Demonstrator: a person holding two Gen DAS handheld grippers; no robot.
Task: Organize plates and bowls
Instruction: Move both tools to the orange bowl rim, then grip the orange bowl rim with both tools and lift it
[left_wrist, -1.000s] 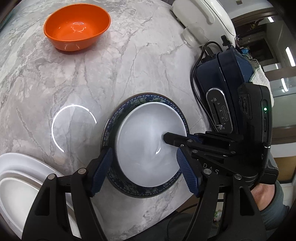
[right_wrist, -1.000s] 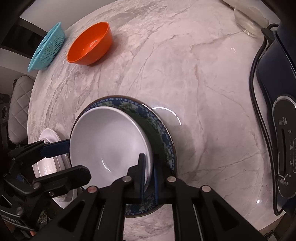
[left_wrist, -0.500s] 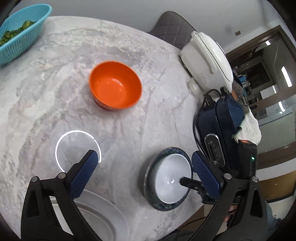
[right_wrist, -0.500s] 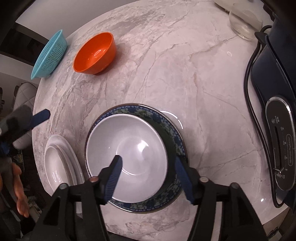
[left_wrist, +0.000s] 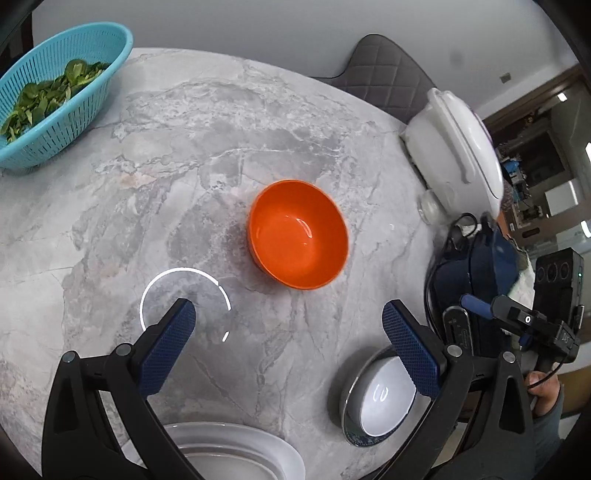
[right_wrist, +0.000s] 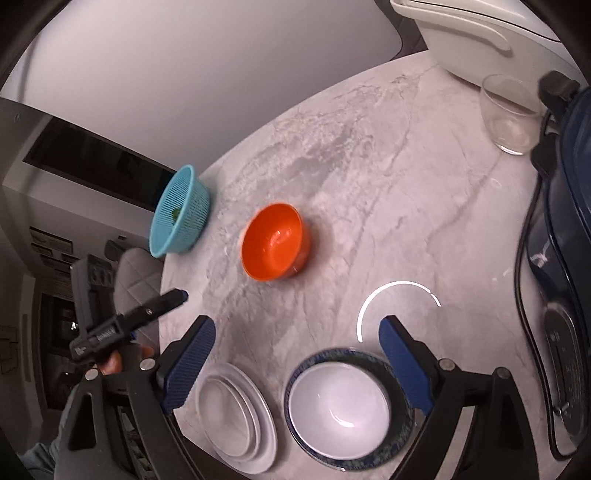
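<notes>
An orange bowl (left_wrist: 298, 233) stands alone mid-table; it also shows in the right wrist view (right_wrist: 274, 246). A white bowl (right_wrist: 339, 410) sits inside a blue patterned plate (right_wrist: 400, 432) near the front edge, also in the left wrist view (left_wrist: 386, 398). A stack of white plates (right_wrist: 236, 410) lies left of it, and shows at the bottom of the left wrist view (left_wrist: 236, 450). My left gripper (left_wrist: 288, 345) is open and empty, raised above the table short of the orange bowl. My right gripper (right_wrist: 297, 363) is open and empty, above the white bowl.
A teal colander (left_wrist: 55, 107) with greens sits far left. A white rice cooker (left_wrist: 458, 151), a clear glass (right_wrist: 511, 114) and a dark blue appliance (right_wrist: 565, 236) with a cord line the right side. A grey chair (left_wrist: 384, 77) stands behind the table.
My right gripper let go of the white bowl's rim and opened, leaving the bowl in the blue plate. Both grippers drew up and back from it; the left now faces the orange bowl.
</notes>
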